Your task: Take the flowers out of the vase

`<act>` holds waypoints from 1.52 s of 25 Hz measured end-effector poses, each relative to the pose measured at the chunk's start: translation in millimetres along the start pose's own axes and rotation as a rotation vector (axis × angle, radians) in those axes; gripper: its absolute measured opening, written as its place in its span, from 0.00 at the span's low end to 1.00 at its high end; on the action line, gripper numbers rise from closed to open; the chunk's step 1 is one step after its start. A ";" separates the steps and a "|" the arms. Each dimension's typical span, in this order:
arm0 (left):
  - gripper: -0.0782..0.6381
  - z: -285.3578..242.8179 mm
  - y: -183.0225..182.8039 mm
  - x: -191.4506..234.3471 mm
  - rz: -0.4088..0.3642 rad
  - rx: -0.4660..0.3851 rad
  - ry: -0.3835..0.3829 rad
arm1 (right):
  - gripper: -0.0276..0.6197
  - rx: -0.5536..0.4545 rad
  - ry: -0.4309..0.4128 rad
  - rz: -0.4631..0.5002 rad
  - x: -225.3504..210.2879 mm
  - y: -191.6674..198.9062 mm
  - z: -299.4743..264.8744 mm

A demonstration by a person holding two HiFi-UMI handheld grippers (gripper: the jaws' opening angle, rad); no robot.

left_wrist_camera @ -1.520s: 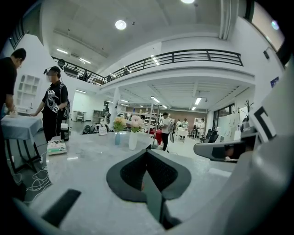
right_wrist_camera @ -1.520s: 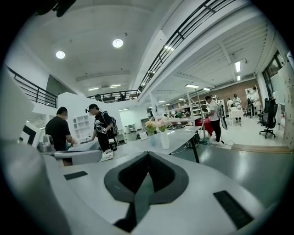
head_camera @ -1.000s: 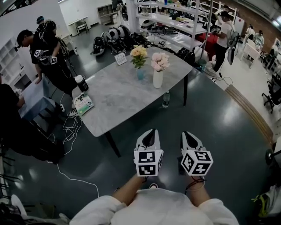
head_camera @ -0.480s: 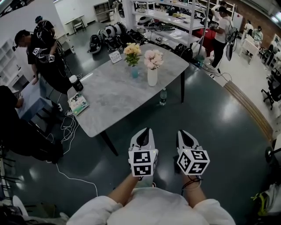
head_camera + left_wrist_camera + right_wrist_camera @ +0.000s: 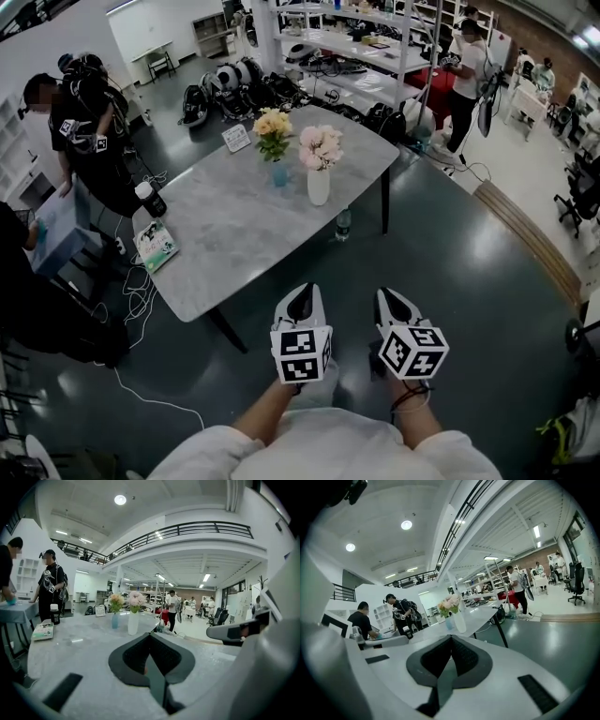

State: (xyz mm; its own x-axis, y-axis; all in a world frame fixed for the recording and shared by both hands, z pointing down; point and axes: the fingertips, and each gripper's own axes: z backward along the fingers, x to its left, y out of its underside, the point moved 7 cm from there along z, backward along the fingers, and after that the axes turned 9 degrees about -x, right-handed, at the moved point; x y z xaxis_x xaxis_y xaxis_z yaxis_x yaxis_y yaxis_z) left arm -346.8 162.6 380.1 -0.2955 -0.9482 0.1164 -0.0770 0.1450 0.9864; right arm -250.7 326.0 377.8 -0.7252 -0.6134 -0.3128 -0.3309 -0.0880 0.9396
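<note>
Found left gripper (image 5: 302, 293) pressed fully together, nothing in its jaws; found right gripper (image 5: 392, 296) likewise closed and empty. Saw both held side by side over dark floor (image 5: 469, 281), off near edge of grey table (image 5: 234, 234), well apart from both vases. Logged pink flowers (image 5: 321, 146) upright in white vase (image 5: 319, 186) toward far right of tabletop. Logged yellow flowers (image 5: 273, 122) in small blue vase (image 5: 279, 172) just left of it and slightly farther. Could not settle on either bunch as the intended one. Noted card (image 5: 235, 138) at far edge, black cup (image 5: 150, 200) and booklet (image 5: 155, 246) at left end. Judged step as approach only: nothing grasped, all flowers still in place. Reckoned next move called for closing in on table, opening one set of jaws, steadying vase with other gripper, pinching stems just above rim, then lifting straight up to avoid tipping.
</note>
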 end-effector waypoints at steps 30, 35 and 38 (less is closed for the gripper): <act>0.10 -237.4 -19.4 86.0 0.121 0.025 -0.060 | 0.05 0.044 -0.124 0.052 -39.1 -67.4 -258.2; 0.10 -251.4 -14.4 94.3 0.134 0.047 -0.070 | 0.05 0.081 -0.125 0.039 -43.3 -62.6 -277.3; 0.10 -257.5 -12.7 102.3 0.170 0.055 -0.074 | 0.05 0.097 -0.126 0.041 -44.6 -60.9 -288.4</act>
State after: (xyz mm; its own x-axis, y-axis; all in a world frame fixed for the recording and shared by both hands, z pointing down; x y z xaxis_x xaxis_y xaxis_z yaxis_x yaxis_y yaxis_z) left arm -130.9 -9.0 409.3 -0.3782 -0.8854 0.2702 -0.0712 0.3188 0.9451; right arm -24.0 132.3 374.6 -0.8073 -0.5111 -0.2950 -0.3516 0.0152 0.9360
